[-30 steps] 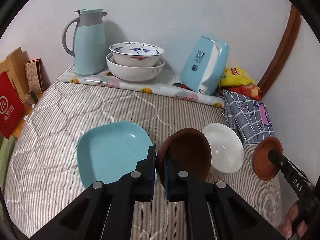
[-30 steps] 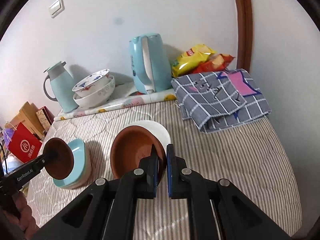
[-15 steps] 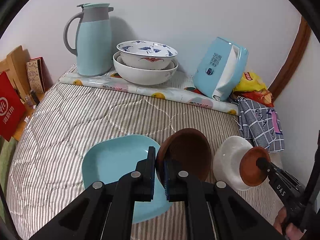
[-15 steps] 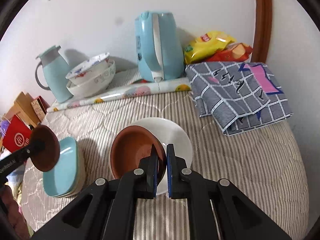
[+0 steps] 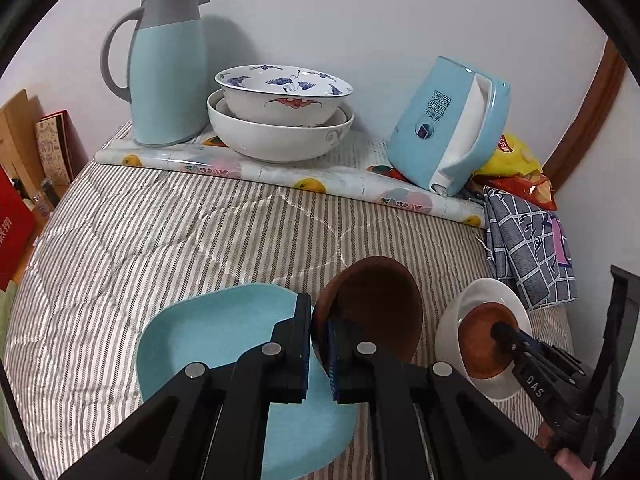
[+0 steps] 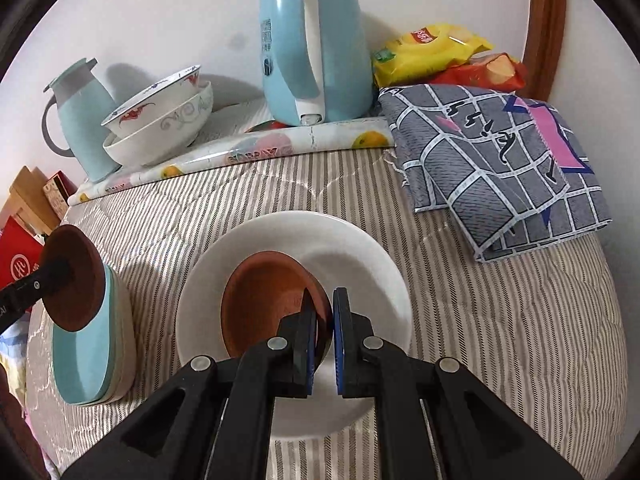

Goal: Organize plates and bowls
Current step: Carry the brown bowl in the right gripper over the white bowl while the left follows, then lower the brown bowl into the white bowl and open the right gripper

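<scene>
Lower and further in than a second ago, on both sides. Right gripper point(image 6: 325, 320): pinching the rim of the right brown dish point(image 6: 260, 304), now inside the white plate point(image 6: 360, 256) under the fingers, no longer short of it. Left gripper point(image 5: 318, 344): pinching the left brown dish point(image 5: 372, 308), tipped up just ahead, with the blue plate point(image 5: 208, 340) below and to the left. Close to setting down, probably; not let go yet. Only in the right view: paler plates point(image 6: 124, 332) stacked under the blue one. Only in the left view: right dish low in the white plate, touching or not, hard to tell.
</scene>
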Demonstrator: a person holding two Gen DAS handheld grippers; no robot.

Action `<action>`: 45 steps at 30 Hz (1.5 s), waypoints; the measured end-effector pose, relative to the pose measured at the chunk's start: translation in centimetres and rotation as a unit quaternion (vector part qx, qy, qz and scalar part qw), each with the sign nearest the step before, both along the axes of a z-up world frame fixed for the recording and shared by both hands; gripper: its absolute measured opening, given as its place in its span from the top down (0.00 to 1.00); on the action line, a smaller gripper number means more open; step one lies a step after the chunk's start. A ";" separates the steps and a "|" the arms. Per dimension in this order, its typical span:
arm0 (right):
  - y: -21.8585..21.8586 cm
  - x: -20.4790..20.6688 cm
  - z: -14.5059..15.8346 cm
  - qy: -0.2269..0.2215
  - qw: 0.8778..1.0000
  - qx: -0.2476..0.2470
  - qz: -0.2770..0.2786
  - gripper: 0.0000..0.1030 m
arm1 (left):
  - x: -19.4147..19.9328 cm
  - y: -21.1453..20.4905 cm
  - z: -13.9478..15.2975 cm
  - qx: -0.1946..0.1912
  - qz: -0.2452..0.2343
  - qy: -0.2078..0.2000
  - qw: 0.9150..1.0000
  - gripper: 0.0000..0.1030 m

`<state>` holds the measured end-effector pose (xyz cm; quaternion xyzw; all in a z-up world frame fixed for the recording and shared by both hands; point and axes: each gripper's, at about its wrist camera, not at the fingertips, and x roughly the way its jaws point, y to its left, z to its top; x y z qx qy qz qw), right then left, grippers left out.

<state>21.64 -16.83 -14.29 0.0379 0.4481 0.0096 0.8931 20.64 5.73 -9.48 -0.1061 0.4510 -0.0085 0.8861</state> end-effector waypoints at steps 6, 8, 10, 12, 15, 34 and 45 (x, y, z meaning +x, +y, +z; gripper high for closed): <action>-0.1 0.7 -0.9 0.013 1.000 -0.004 -0.003 0.93 | 0.4 0.2 -0.3 -0.003 -0.001 0.000 1.000 0.93; -0.1 0.9 -1.0 0.015 1.000 -0.002 -0.002 0.93 | 0.6 0.3 -0.6 -0.005 -0.001 0.004 1.000 0.93; -0.1 1.0 -1.0 0.018 1.000 -0.002 -0.002 0.93 | 0.7 0.3 -0.8 -0.006 -0.002 0.006 1.000 0.93; 0.0 1.3 -1.1 0.024 1.000 -0.011 0.000 0.93 | 0.8 0.3 -0.9 -0.008 -0.002 0.007 1.000 0.93; 0.4 1.6 -1.3 0.031 0.999 -0.030 0.007 0.92 | 0.9 0.3 -1.1 -0.010 -0.002 0.009 1.000 0.92; 2.6 2.0 -1.8 0.050 0.994 -0.088 0.029 0.66 | 0.4 0.6 -1.2 -0.010 -0.002 0.015 1.000 0.92; 2.2 0.6 -0.2 0.038 0.997 -0.059 0.025 0.60 | -0.9 0.1 0.2 -0.005 -0.005 0.006 1.000 0.92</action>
